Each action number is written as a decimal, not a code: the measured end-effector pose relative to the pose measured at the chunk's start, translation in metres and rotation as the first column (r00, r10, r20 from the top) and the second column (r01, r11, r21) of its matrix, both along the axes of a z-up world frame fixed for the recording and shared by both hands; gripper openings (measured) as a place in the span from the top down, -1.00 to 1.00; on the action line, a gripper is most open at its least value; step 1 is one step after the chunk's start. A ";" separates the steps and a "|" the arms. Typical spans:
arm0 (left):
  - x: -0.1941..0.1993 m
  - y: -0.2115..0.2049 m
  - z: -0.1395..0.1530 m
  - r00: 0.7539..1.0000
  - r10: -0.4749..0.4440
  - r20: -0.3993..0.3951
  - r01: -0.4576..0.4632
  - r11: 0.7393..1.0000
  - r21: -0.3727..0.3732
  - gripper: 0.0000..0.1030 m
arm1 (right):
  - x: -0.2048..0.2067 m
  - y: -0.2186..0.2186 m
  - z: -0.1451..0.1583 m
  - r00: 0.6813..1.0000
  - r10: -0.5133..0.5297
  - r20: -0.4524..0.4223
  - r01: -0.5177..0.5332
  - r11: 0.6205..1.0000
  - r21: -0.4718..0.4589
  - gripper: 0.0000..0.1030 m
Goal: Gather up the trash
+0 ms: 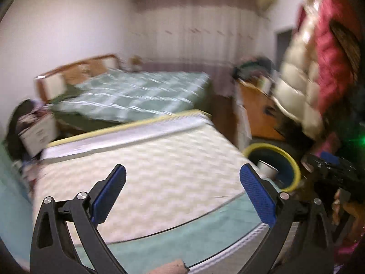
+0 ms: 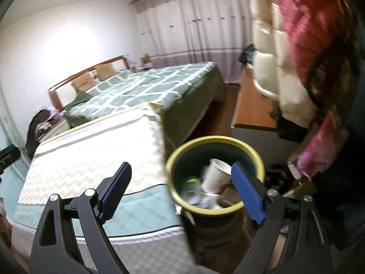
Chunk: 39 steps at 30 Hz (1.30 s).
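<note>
Right wrist: yellow-rimmed bin [image 2: 255,157] holds paper cup [image 2: 216,175].

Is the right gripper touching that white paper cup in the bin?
Apart. In the right wrist view the right gripper is open above the bin, while the white paper cup lies down inside it.

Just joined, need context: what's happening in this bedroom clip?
A person is collecting trash with two handheld claws. Both the left claw and right claw are open and empty. The yellow-rimmed dark bin beside the bare quilted mattress already holds a white paper cup and other litter.
</note>
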<state>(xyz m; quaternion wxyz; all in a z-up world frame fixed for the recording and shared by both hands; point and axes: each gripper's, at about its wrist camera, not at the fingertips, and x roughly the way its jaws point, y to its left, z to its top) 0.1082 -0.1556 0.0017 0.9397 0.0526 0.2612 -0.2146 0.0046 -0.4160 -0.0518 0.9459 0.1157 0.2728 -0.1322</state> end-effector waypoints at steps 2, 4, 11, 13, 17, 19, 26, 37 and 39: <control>-0.012 0.030 0.004 0.996 0.079 0.032 -0.079 0.997 -0.023 -0.91 | -0.001 0.015 0.005 0.999 0.041 0.010 -0.041 0.999 -0.004 -0.64; -0.027 0.057 0.008 0.987 0.148 0.057 -0.145 0.988 -0.049 -0.91 | -0.003 0.028 0.009 0.997 0.074 0.020 -0.074 0.997 -0.007 -0.65; -0.058 0.102 0.004 0.962 0.264 0.066 -0.258 0.962 -0.086 -0.91 | -0.017 0.055 0.020 0.994 0.102 0.045 -0.099 0.993 -0.069 -0.69; -0.061 0.109 -0.002 0.959 0.279 0.053 -0.273 0.958 -0.087 -0.91 | -0.022 0.056 0.020 0.993 0.108 0.052 -0.105 0.992 -0.066 -0.70; -0.061 0.113 -0.012 0.955 0.295 0.031 -0.293 0.954 -0.064 -0.91 | -0.028 0.056 0.021 0.993 0.108 0.057 -0.104 0.992 -0.069 -0.70; -0.065 0.110 -0.014 0.954 0.297 0.035 -0.295 0.954 -0.058 -0.91 | -0.028 0.057 0.020 0.992 0.110 0.054 -0.106 0.992 -0.069 -0.71; -0.069 0.105 -0.008 0.950 0.305 0.062 -0.303 0.952 -0.048 -0.91 | -0.023 0.060 0.016 0.991 0.124 0.048 -0.121 0.991 -0.057 -0.71; -0.071 0.103 -0.003 0.952 0.300 0.066 -0.298 0.954 -0.042 -0.91 | -0.022 0.060 0.017 0.991 0.123 0.049 -0.120 0.991 -0.051 -0.71; -0.071 0.104 -0.003 0.952 0.298 0.064 -0.296 0.954 -0.041 -0.91 | -0.022 0.061 0.016 0.991 0.123 0.049 -0.121 0.991 -0.051 -0.71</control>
